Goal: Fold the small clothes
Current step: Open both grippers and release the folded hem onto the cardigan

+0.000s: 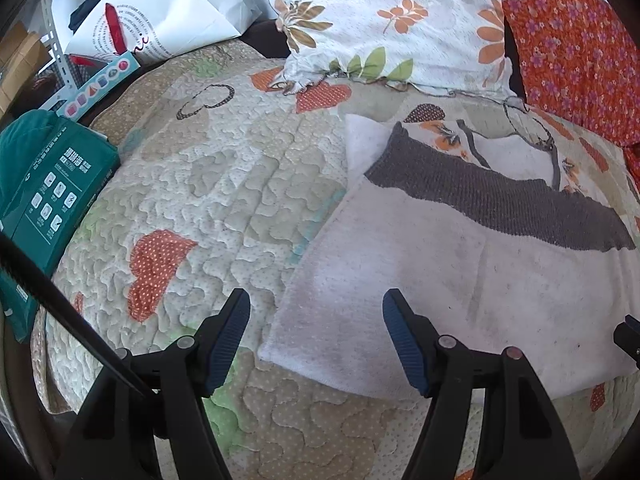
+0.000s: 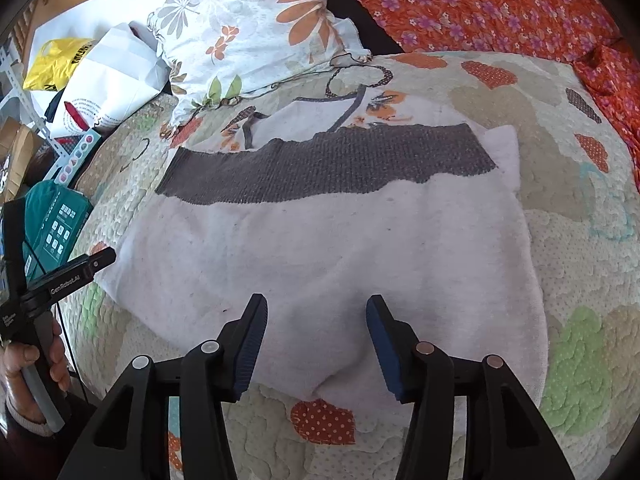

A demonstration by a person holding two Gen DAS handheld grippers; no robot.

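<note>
1. Far left, off the quilt [image 2: 580,240] edge: green box [image 1: 44,184], white bag [image 2: 104,80], yellow bag [image 2: 52,64]. Not part of the job.
2. Left hand-held gripper [image 1: 316,340]: jaws apart about midway, nothing between the pads, hovering over the near left edge of the garment [image 2: 320,248], one finger over quilt, one over cloth. Also seen in the right view, held in a hand [image 2: 28,364].
3. Centre: garment spread flat on the quilt on the bed, waistband away from the cameras, near hem close to both grippers. Looks like small shorts or a skirt, hard to say which.
4. Look: off-white, fleecy, a bit grubby with faint grey marks; dark grey ribbed waistband [image 2: 328,168] across the top, slightly wavy. A white flap sticks out past the band at one end.
5. Behind it: a floral piece with grey straps [image 2: 348,108], partly under the band; floral pillow [image 2: 248,28] beyond.
6. Handling, judged: soft, light, limp, no stiffness; likely to drag and bunch on the textured quilt. Not fragile, not slippery.
7. Best hold, judged: pinch the near hem corners, one per gripper, lift and carry toward the band.
8. Right hand-held gripper [image 2: 316,340]: jaws roughly half open, empty, over the near hem at mid-width.
9. Far right: orange floral cover [image 2: 500,4], clear of the work.
</note>
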